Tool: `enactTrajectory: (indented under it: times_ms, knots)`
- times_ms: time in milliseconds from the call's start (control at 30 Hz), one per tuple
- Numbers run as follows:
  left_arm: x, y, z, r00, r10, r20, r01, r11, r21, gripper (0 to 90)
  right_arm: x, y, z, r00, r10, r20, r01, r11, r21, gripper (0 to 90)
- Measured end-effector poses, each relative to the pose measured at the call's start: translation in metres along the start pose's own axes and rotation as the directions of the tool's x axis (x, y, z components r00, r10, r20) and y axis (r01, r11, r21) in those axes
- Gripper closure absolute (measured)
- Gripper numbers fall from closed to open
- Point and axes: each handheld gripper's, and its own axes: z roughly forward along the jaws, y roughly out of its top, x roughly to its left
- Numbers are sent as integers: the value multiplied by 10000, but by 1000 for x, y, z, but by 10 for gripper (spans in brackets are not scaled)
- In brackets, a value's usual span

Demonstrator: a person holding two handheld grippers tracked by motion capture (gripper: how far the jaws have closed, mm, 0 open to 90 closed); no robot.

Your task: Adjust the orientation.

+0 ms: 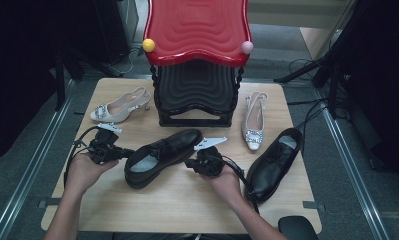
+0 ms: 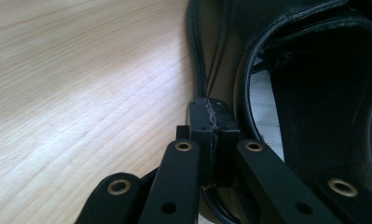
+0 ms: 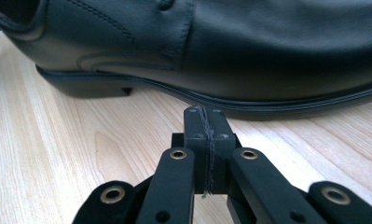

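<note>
A black leather shoe [image 1: 162, 154] lies in the middle of the wooden table [image 1: 187, 200], toe toward the back right. My left gripper [image 1: 127, 152] is at its heel end, jaws pressed together with nothing between them. In the left gripper view the shut tips of the left gripper [image 2: 211, 116] sit right against the heel rim of the black shoe [image 2: 314, 93], beside its pale insole. My right gripper [image 1: 191, 162] is at the shoe's near side. Its own view shows the right gripper [image 3: 207, 119] shut and empty, a little short of the sole of the black shoe [image 3: 249, 46].
A second black shoe [image 1: 274, 162] lies at the right front. One white slingback heel [image 1: 119, 106] rests at the back left and another [image 1: 254, 122] at the back right. A red-topped black stool [image 1: 197, 55] stands at the back centre. A dark object [image 1: 297, 227] sits at the table's front right corner.
</note>
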Motion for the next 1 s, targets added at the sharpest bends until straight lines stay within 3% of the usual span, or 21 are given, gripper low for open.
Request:
enactTrajectory:
  times_ms: [233, 500, 700, 1000]
  knots:
    - [-8, -2, 2, 9996, -81, 258, 80, 10000, 15, 900, 4, 3, 3, 9997, -106, -219, 105, 9999, -28, 900]
    - [-22, -1, 6, 9969, 102, 777, -95, 9999, -99, 900, 14, 8, 6, 9974, -386, -610, 381, 9992, -98, 900]
    - [-28, 0, 8, 9972, 153, 729, -146, 9998, -96, 900, 12, 8, 5, 9978, -342, -570, 339, 9994, -60, 900]
    - [-38, 2, 14, 9941, 284, 1047, -294, 9995, 75, 900, 7, 9, 2, 9992, -261, -295, 259, 9996, -84, 900]
